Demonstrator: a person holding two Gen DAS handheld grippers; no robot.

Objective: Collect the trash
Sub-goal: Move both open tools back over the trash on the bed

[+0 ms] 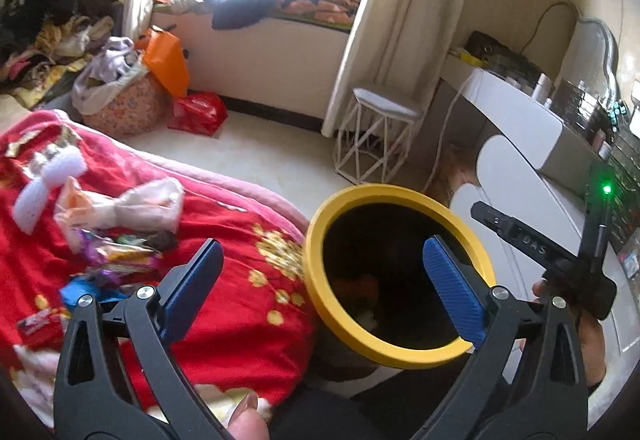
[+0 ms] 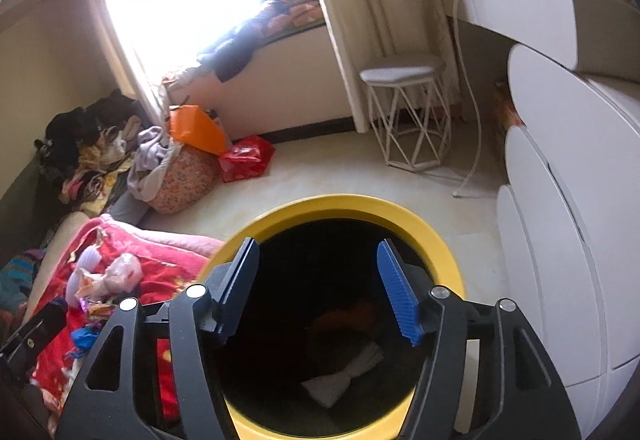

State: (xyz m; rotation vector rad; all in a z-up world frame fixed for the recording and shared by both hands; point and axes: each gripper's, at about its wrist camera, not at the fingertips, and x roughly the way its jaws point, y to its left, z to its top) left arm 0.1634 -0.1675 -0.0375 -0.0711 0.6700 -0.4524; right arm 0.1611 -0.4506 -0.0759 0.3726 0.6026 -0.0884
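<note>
A black bin with a yellow rim [image 1: 384, 193] stands on the floor beside the bed's red blanket [image 1: 224, 324]. My left gripper [image 1: 322, 244] is open and empty, its jaws spanning the blanket's edge and the bin's mouth. My right gripper [image 2: 317, 243] hangs open over the bin's yellow rim [image 2: 348, 206] with nothing between its pads. Inside the bin lie a crumpled white paper [image 2: 344, 372] and something orange [image 2: 344, 316]. On the blanket sit shiny wrappers [image 1: 116, 252], a pale plastic bag [image 1: 132, 204] and a blue scrap [image 1: 88, 290].
A white wire stool [image 1: 380, 136] stands by the curtain. A white dresser [image 2: 560, 240] lines the right side, close to the bin. A flowered laundry bag [image 1: 128, 108], an orange bag [image 1: 168, 60] and a red bag [image 1: 198, 112] sit below the window seat. Clothes are piled at far left.
</note>
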